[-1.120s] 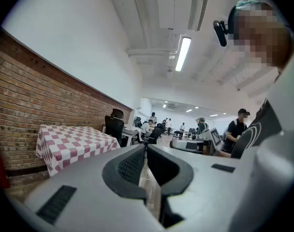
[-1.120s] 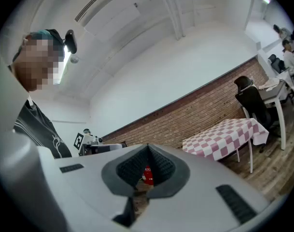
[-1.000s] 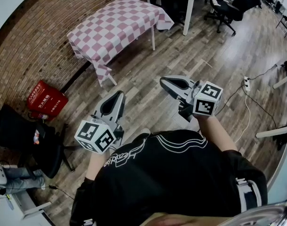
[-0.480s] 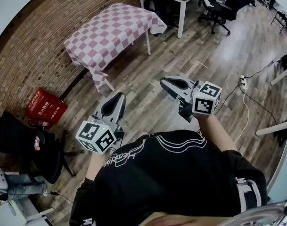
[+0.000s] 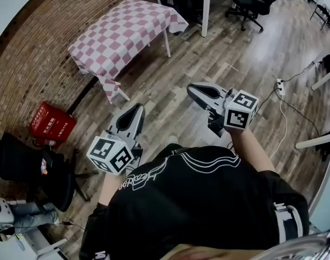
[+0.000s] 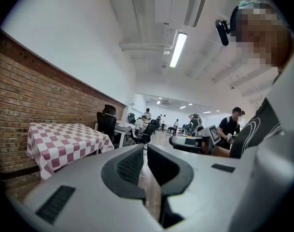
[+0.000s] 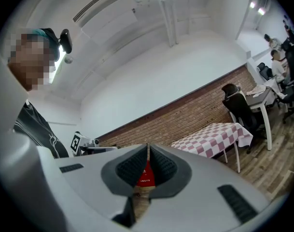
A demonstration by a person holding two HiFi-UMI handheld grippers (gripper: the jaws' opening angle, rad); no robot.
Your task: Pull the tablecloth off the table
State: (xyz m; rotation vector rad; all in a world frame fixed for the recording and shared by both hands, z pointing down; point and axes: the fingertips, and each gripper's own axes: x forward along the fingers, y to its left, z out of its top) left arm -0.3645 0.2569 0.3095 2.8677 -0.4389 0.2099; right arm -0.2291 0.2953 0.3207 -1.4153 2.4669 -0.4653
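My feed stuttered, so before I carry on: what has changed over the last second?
Only the view shifted: the tablecloth slid slightly left in the head view, as if the person turned or stepped. Nothing was grabbed or released. The left claw and right claw stay shut and empty, away from the table; the cloth still covers it.

pink-white checked tablecloth (image 5: pixel 124 34), red crate (image 5: pixel 52 124)

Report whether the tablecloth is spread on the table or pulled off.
Spread: the checkered tablecloth lies flat across the table and drapes over its edges.
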